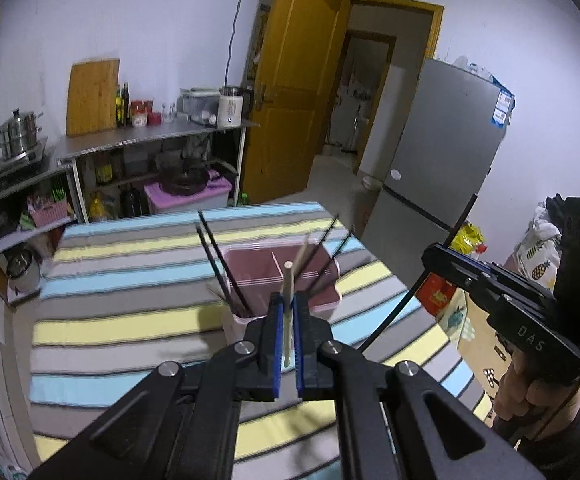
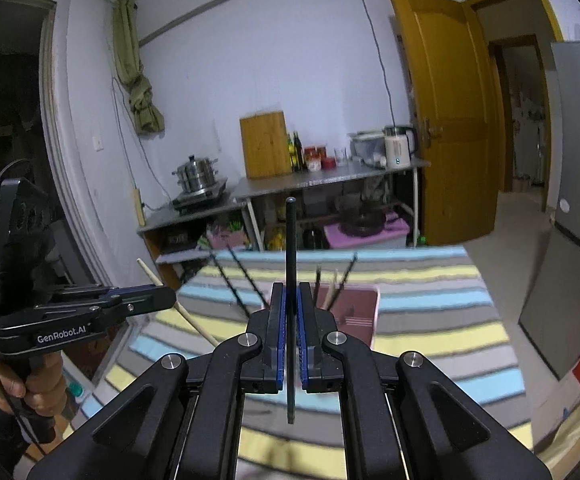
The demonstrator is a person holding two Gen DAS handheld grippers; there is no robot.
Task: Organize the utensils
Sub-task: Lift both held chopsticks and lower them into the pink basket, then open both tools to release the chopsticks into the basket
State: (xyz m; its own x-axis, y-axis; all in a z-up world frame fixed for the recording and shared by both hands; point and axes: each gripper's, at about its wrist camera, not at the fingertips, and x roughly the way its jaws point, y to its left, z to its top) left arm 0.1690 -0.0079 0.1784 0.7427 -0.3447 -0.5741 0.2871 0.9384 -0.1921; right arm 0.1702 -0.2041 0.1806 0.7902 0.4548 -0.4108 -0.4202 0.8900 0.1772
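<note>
In your left wrist view, your left tool (image 1: pixel 287 312) is clenched on a pale wooden chopstick (image 1: pixel 287 280), which stands nearly upright between the blue pads. Beyond it, on the desk covered in a blue, yellow and grey striped cloth (image 1: pixel 129 320), sits a pink plastic divided utensil box (image 1: pixel 281 276). Several black chopsticks (image 1: pixel 219 264) lean out of its compartments at angles, some to the left, some to the right. At the right edge, your right tool (image 1: pixel 430 258) shows from the side, gripping a long black chopstick (image 1: pixel 400 308) that slants down towards the cloth; your hand (image 1: pixel 518 384) wraps the handle below.

In your right wrist view, your right tool (image 2: pixel 291 312) is closed tight on that black chopstick (image 2: pixel 290 248), held upright with its top reaching above the desk's far edge. The pink box (image 2: pixel 360 312) lies just behind the fingertips, black and pale sticks leaning in it. At the left, your left tool (image 2: pixel 171 298) pinches the pale wooden chopstick (image 2: pixel 149 274), which tilts diagonally, and your hand (image 2: pixel 29 384) grips its handle.
</note>
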